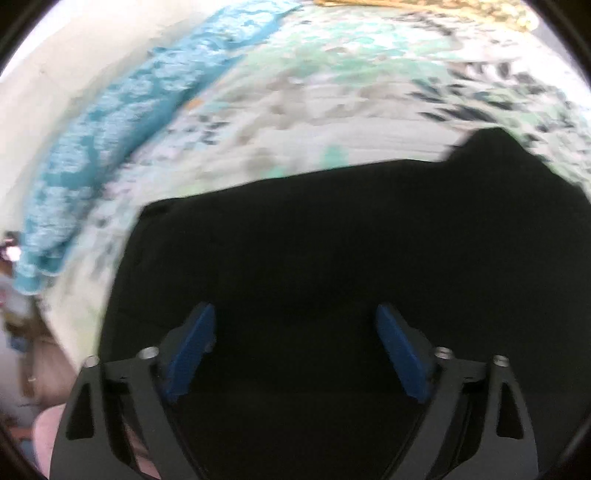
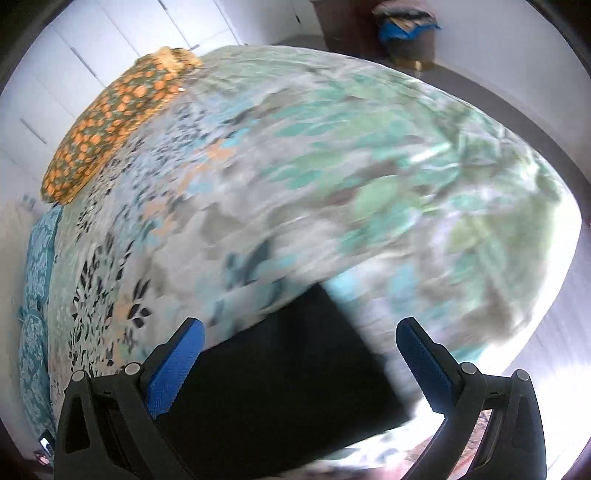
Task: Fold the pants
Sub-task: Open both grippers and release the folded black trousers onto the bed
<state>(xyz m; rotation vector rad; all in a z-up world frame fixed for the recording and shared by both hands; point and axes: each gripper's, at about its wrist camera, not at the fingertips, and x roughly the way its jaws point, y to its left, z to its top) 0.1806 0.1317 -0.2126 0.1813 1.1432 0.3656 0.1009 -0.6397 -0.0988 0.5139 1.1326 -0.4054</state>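
Observation:
The black pants (image 1: 332, 240) lie flat on a bed with a floral cover (image 1: 314, 103). In the left wrist view they fill the lower half of the frame. My left gripper (image 1: 295, 314) hovers over them, jaws wide open and empty, blue pads (image 1: 192, 350) apart. In the right wrist view a corner of the black pants (image 2: 288, 369) lies between and below my right gripper (image 2: 299, 328), which is open and empty over the pants' edge. Both views are blurred by motion.
A teal patterned cloth (image 1: 110, 129) lies along the bed's far left edge by a white wall. An orange-flowered pillow (image 2: 110, 125) sits at the head of the bed. A covered bin (image 2: 406, 33) stands on the floor beyond the bed, near white cupboards.

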